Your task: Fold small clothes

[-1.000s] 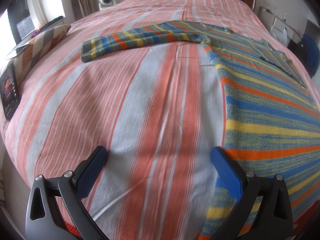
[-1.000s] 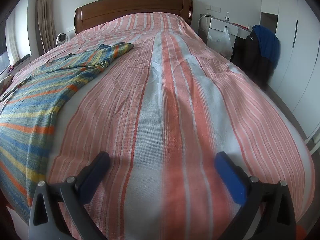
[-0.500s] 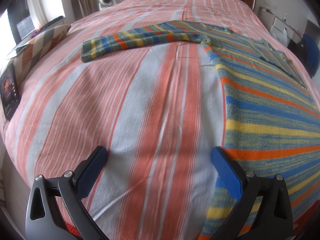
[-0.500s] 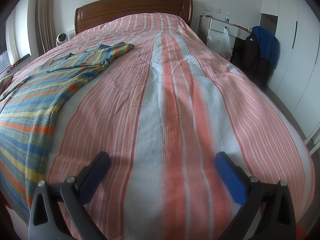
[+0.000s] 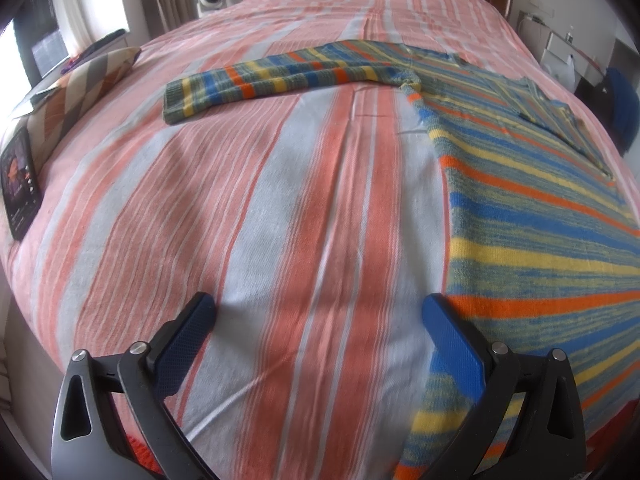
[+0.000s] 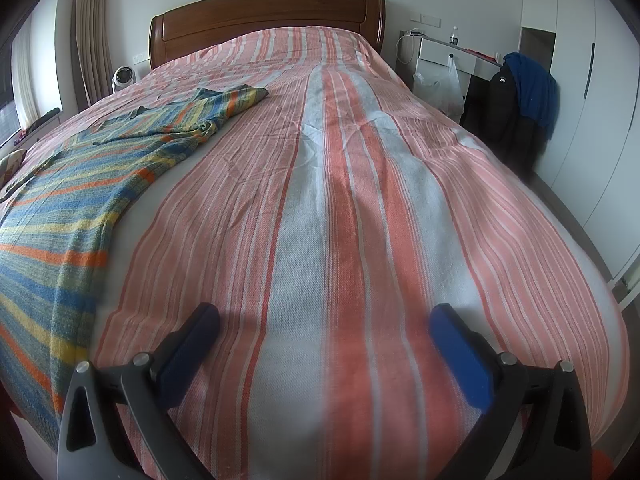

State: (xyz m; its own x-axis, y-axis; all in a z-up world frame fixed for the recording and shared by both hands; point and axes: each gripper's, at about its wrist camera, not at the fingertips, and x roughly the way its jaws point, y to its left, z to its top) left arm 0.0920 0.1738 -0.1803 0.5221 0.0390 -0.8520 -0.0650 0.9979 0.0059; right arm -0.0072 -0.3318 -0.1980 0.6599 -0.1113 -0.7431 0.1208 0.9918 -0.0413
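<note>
A striped sweater (image 5: 540, 216) in blue, yellow, orange and green lies flat on the bed, one sleeve (image 5: 280, 80) stretched out to the left. My left gripper (image 5: 316, 312) is open above the bedspread, its right finger at the sweater's left hem edge. In the right wrist view the same sweater (image 6: 76, 208) lies at the left, its other sleeve (image 6: 224, 104) reaching toward the headboard. My right gripper (image 6: 326, 320) is open over bare bedspread, well to the right of the sweater. Neither gripper holds anything.
The bed carries a pink, orange and white striped cover (image 6: 360, 200) with a wooden headboard (image 6: 264, 16). A patterned cushion (image 5: 88, 84) and a dark phone-like screen (image 5: 20, 184) lie at the bed's left edge. A desk and a chair with jackets (image 6: 516, 104) stand on the right.
</note>
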